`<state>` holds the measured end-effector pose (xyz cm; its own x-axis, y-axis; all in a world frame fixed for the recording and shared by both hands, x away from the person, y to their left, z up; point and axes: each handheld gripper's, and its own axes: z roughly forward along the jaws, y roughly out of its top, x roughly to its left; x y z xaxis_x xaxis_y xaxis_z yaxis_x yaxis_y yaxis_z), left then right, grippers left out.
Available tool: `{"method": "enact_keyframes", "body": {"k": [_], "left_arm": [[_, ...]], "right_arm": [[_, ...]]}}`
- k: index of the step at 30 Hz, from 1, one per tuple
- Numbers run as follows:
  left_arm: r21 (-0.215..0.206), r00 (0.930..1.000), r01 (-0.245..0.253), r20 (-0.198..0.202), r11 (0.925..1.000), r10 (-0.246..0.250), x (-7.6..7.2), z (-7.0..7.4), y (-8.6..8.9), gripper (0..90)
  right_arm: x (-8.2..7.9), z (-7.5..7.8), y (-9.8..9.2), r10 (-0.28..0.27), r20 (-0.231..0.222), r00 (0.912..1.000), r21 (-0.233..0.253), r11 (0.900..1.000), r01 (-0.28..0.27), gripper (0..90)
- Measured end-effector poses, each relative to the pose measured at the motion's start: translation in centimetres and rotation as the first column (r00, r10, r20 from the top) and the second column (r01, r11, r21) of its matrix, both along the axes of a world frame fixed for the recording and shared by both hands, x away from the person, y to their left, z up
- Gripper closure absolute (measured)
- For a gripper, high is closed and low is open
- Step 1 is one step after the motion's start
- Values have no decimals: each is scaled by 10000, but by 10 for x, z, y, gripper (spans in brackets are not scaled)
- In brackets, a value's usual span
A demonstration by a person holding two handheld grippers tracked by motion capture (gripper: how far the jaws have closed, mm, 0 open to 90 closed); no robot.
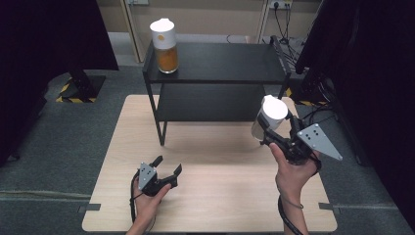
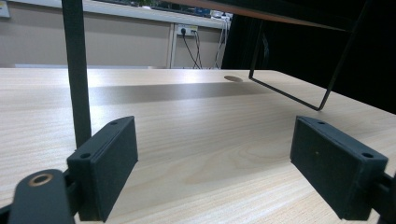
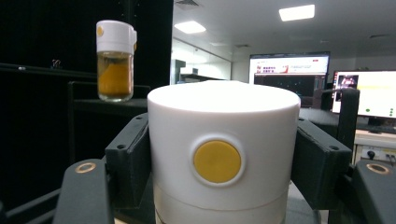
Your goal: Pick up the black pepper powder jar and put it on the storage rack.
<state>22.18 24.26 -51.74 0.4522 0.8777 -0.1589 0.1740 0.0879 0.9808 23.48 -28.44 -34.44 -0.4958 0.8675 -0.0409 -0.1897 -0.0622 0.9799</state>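
While the right gripper (image 1: 272,131) clamps a white-lidded jar (image 1: 268,117) by its cap, it holds the jar in the air just off the black shelf unit's (image 1: 215,73) front right corner; its contents are hard to make out, perhaps clear glass below. A second jar (image 1: 165,46) with orange filling stands on the shelf's top left. The left gripper (image 1: 168,164) rests spread wide and empty on the wooden table (image 1: 220,196), in front of the shelf's left leg.

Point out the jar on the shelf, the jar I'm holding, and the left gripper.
Jar on the shelf (image 1: 166,46), high view, its white lid.
Held jar (image 3: 223,154), right gripper view, its lid wall.
Left gripper (image 1: 168,166), high view, between its open fingers.
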Motion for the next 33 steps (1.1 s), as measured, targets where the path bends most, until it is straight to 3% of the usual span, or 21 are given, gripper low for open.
{"method": "enact_keyframes", "body": {"k": [14, 33], "left_arm": [[26, 10000, 19, 10, 10000, -19, 0, 0, 0, 146], [18, 10000, 52, -30, 10000, -52, 1, 1, -1, 146]], "right_arm": [[13, 19, 7, -153, 273, 9995, 452, 9989, 140, 308], [32, 48, 15, -248, 446, 9987, 483, 9986, 227, 308]]}}
